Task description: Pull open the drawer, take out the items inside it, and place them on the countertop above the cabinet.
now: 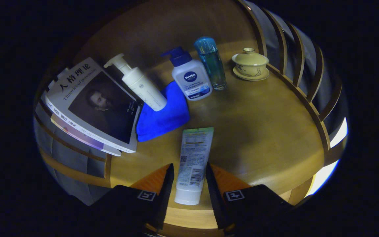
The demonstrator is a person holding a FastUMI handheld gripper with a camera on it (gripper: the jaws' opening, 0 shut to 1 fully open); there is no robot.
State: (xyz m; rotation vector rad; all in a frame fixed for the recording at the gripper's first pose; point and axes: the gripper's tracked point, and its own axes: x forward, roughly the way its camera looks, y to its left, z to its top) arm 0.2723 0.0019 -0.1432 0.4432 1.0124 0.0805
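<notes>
Between gripper (189, 177) fingers, barcoded tube (193, 161)

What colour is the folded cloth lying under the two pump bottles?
Bright blue, plain; the cloth shows clearly in the gripper view, beyond the tongs.

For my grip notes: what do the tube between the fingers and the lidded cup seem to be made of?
The tube, lying between the open gripper fingers, looks like soft plastic with a smooth, slightly glossy printed skin. The lidded cup on its saucer looks like glazed ceramic: pale yellow, shiny, with a painted line pattern.
</notes>
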